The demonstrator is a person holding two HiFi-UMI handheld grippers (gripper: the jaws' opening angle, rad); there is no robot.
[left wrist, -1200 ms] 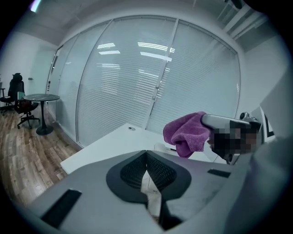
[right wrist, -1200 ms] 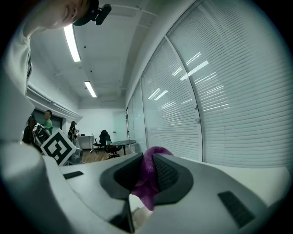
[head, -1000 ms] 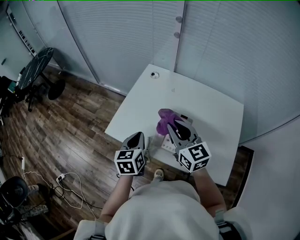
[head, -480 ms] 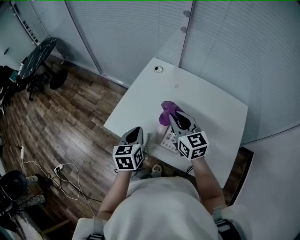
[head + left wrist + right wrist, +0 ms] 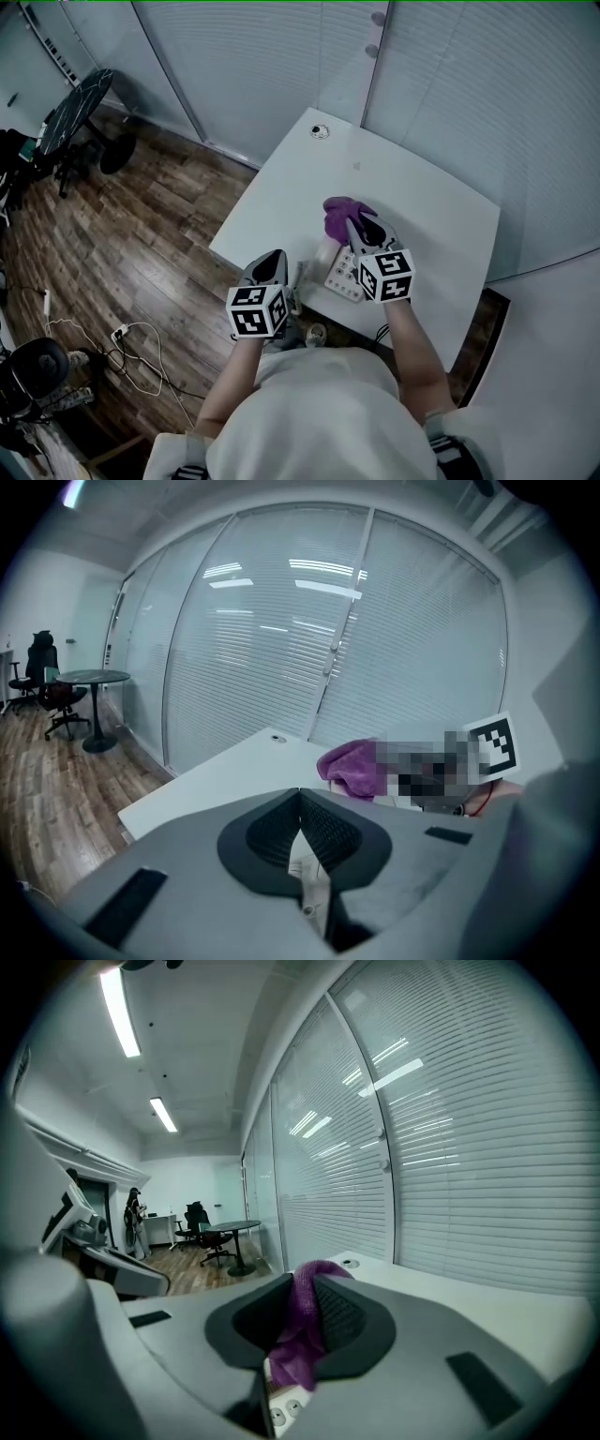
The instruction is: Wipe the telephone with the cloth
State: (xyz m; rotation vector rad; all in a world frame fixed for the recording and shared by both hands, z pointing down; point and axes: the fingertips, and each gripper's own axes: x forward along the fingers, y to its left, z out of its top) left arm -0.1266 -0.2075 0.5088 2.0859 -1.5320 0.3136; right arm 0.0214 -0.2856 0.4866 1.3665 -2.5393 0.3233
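Shut left gripper (image 5: 275,265) just left of the telephone (image 5: 342,277); above the telephone's far end, right gripper (image 5: 361,225) clamped on purple cloth (image 5: 339,214). Could shove the unbraced telephone sideways, or lose the cloth if dragged hard on so thin a pinch

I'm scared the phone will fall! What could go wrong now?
The telephone sits right by the near edge of the table, so a hard wipe could shove it off. The right gripper pinches only a fold of the purple cloth, so it might slip out.
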